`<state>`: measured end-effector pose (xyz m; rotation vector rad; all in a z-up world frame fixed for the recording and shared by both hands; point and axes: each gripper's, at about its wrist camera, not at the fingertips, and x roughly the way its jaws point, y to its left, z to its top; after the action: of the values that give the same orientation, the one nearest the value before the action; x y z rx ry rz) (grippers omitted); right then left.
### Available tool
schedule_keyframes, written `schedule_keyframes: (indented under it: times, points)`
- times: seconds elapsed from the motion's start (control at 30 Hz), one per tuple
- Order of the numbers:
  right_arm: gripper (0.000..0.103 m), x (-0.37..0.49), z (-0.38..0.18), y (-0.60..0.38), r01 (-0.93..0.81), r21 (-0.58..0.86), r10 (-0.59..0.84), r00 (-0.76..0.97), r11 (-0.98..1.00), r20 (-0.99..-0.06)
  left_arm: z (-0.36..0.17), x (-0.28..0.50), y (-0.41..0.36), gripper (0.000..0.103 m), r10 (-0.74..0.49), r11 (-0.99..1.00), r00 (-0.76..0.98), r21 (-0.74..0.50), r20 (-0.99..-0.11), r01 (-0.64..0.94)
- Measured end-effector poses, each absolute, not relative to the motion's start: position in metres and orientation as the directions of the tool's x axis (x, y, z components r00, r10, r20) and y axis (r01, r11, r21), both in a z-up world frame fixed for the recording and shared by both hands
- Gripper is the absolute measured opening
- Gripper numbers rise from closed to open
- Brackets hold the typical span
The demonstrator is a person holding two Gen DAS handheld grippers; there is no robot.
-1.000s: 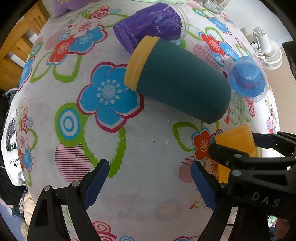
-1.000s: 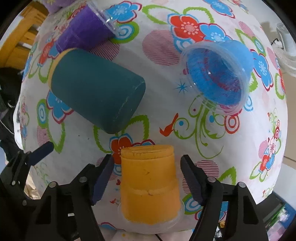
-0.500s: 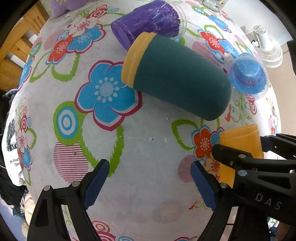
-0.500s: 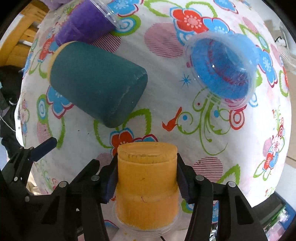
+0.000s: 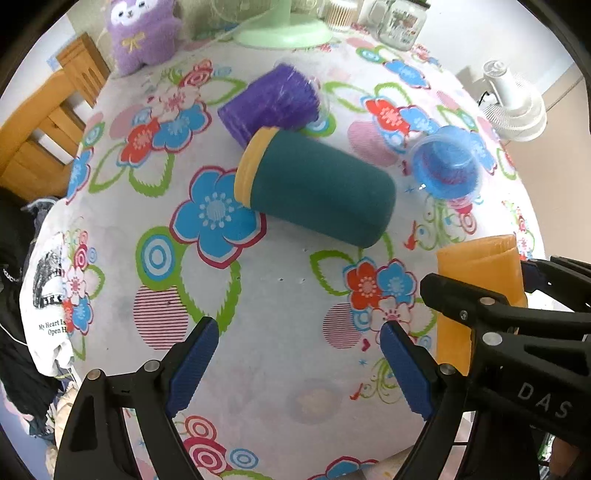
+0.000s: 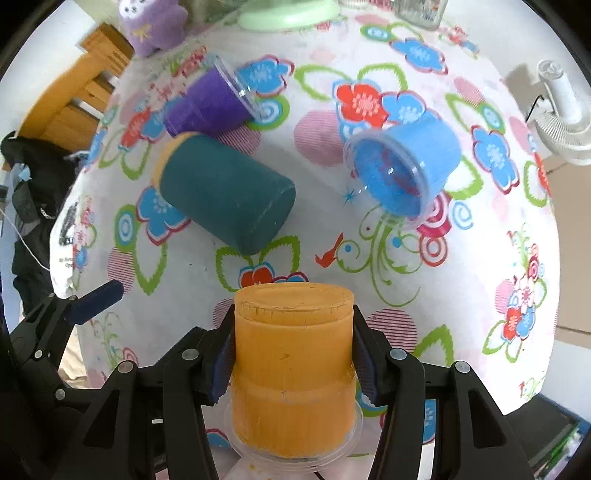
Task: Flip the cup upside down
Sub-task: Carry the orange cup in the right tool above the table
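My right gripper [image 6: 293, 354] is shut on an orange cup [image 6: 291, 365], its closed base pointing away from the camera and its clear rim toward me, held above the flowered tablecloth [image 6: 369, 258]. The same orange cup [image 5: 476, 280] shows at the right of the left wrist view, behind the right gripper's black frame. My left gripper [image 5: 299, 358] is open and empty over the cloth, left of the orange cup.
A teal cup with a yellow rim [image 5: 317, 184] [image 6: 225, 192] lies on its side mid-table. A purple cup [image 5: 269, 103] [image 6: 210, 105] lies behind it. A blue cup [image 5: 445, 166] [image 6: 402, 166] lies tilted at the right. A plush toy [image 5: 142, 31], jars and a white fan [image 5: 515, 107] stand at the back.
My right gripper closed on the orange cup and has lifted it off the cloth. Both cameras rose and tilted up, so the back of the table came into view. The left gripper stayed open.
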<state>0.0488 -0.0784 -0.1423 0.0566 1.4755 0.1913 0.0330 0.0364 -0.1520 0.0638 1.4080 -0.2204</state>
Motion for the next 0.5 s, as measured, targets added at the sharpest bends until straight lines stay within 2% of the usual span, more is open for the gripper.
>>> schedule_keyframes:
  times: [0.5]
  points:
    - [0.058, 0.022, -0.115, -0.090, -0.169, 0.163, 0.209, 0.308, 0.972, -0.928, -0.120, 0.006, 0.038, 0.091, -0.103, 0.985, 0.234, -0.066, -0.967, 0.160]
